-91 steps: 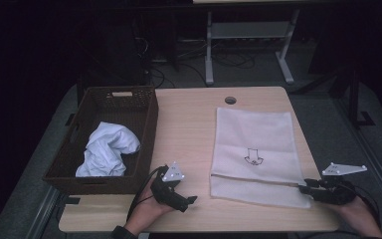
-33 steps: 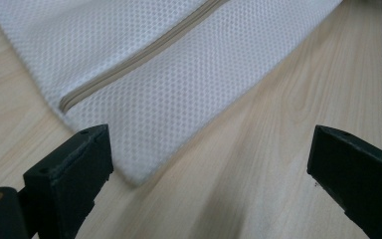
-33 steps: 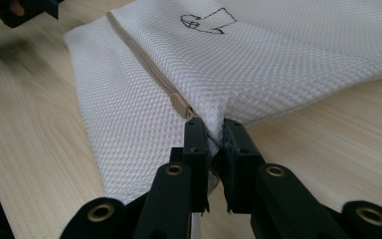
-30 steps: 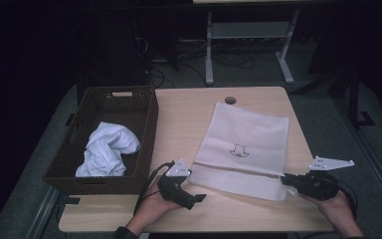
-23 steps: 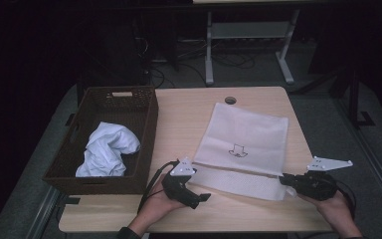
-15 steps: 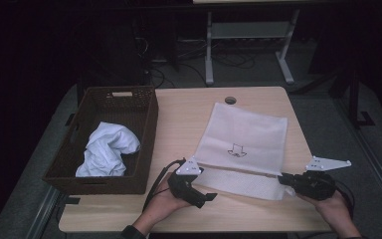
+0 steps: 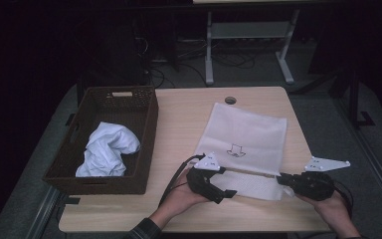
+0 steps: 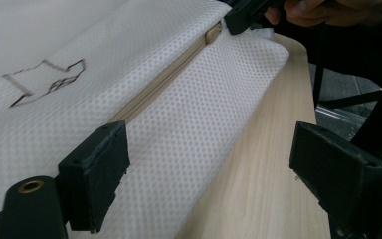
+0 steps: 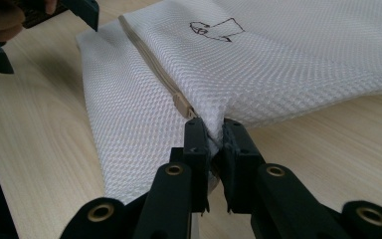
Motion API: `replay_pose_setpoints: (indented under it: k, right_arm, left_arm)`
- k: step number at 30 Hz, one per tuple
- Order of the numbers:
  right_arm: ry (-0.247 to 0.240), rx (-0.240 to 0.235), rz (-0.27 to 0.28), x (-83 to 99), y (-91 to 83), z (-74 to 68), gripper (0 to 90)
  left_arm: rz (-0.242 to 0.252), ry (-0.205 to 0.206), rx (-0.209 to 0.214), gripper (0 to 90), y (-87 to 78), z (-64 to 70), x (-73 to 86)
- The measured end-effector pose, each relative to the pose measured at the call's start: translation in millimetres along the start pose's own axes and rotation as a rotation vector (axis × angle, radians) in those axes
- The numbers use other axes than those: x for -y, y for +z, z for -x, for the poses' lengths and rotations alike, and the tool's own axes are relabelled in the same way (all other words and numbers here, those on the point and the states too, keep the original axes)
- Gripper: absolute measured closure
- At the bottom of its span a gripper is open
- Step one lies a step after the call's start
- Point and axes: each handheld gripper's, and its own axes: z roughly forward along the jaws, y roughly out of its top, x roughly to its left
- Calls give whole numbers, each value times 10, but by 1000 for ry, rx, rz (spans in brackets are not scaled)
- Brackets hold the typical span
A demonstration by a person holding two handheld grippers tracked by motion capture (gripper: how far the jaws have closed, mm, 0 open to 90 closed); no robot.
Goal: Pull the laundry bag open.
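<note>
Starting at the left of the table (image 7: 179, 112): a dark wicker basket (image 7: 146, 124) sits near that edge, with a crumpled white cloth (image 7: 107, 154) inside it. Basket and cloth lie well apart from my tools.

My left gripper (image 7: 224, 191) rests low on the table just right of the basket's near corner, at the left end of the bag's folded near strip. Its jaws stand wide apart, released, gripping nothing. In the left gripper view, one jaw lies over the mesh beside the zip (image 8: 171, 74) and the other hangs over bare wood; whether the first jaw touches the mesh I cannot tell.

Between my two hands lies the white mesh bag (image 7: 248, 134), flat on the wood in the right half of the table, slightly skewed. A small black drawing (image 7: 237, 150) marks its middle. Its near edge is folded over towards me as a narrow strip, with the beige zip running along the fold.

My right gripper (image 7: 282, 181) sits at the right end of that strip. Its jaws are clenched on a pinch of mesh right at the end of the zip (image 9: 154, 67), next to the slider (image 9: 183, 105). The mesh puckers where the jaws bite.

A round hole (image 7: 230, 100) shows in the table's far edge, beyond the bag.
</note>
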Motion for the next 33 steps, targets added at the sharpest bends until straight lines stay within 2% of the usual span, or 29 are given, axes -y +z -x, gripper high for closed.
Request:
replay_pose_setpoints:
  k: [4, 9, 15, 25, 33]
  right_arm:
    - [-5, -6, 0, -3, -2, -9, 815]
    - [-20, -18, 11, -15, -7, -46, 815]
    - [-33, -35, 10, -33, 16, -109, 815]
    - [-48, -56, 20, -40, 14, -162, 815]
    - [-52, -71, 26, -45, 15, -184, 815]
  left_arm:
    - [7, 7, 21, 216, 76, 6, -44]
    - [21, 23, 69, 295, 210, 44, -149]
    - [11, 36, 103, 385, 312, 85, -195]
    - [-11, 48, 106, 431, 493, 149, -222]
    - [-9, 35, 114, 448, 585, 154, -238]
